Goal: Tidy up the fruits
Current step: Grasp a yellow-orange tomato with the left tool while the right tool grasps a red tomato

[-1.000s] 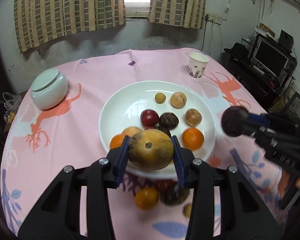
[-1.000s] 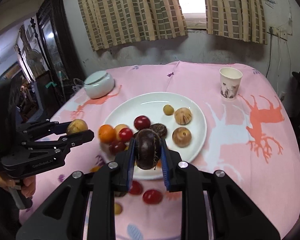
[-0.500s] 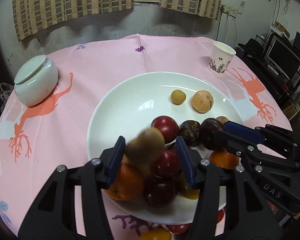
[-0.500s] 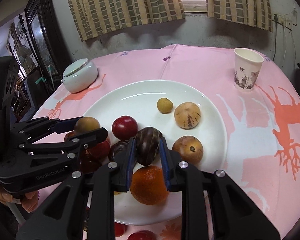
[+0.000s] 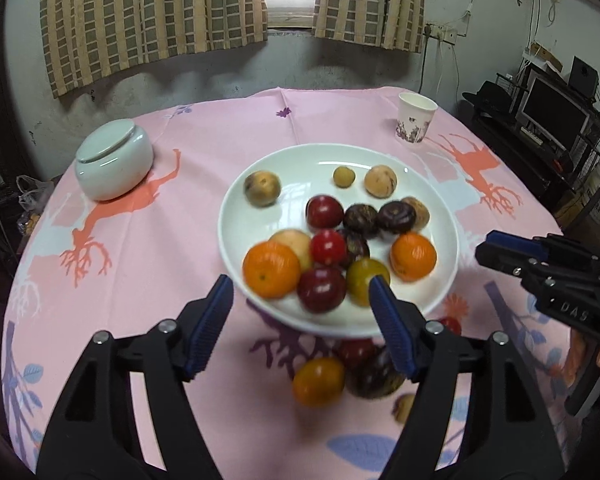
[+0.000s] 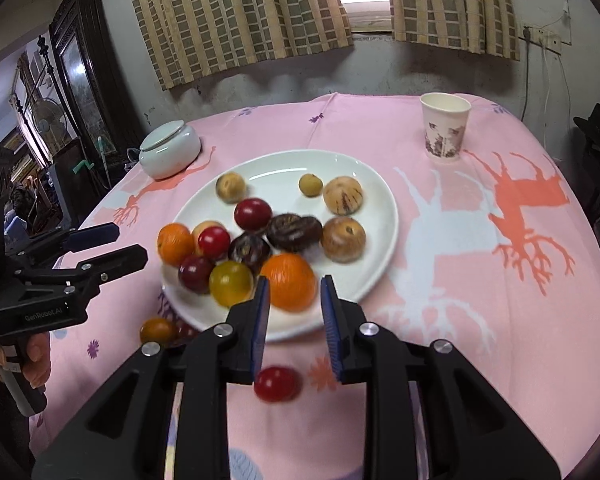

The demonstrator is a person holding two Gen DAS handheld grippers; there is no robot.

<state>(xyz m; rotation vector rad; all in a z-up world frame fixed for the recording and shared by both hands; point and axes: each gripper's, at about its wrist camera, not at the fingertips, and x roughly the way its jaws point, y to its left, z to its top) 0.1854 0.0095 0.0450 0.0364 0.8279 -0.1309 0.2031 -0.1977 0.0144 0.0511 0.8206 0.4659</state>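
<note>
Tablecloth (image 5: 228, 132): pink, printed with coral and white deer, purple flowers and blue leaves; it covers the round table.
Left gripper (image 5: 302, 308): black, blue pads, jaws spread wide with nothing between them, held just short of the plate's near rim. The right wrist view shows "GenRobot.AI" on its body.
Right gripper (image 6: 294, 312): black, blue pads, jaws apart and holding nothing, over the plate's near edge. The left wrist view shows "DAS" on its side.
Plate (image 5: 292, 160): white and round, mid-table, holding most of the fruit.
Lidded jar (image 5: 114, 160): pale green-white ceramic, on the cloth to the plate's left.
Paper cup (image 6: 444, 126): white with a dark printed pattern, too small to read; upright beyond the plate's right side.
Fruit on plate: two oranges (image 5: 272, 268), red plums (image 5: 324, 210), dark purple fruits (image 6: 294, 232), a yellow-green one (image 6: 230, 282), several tan-brown ones (image 6: 342, 196).
Fruit on cloth: a few pieces near the plate's front rim, among them a red one (image 6: 276, 384) and an orange one (image 5: 318, 380).
</note>
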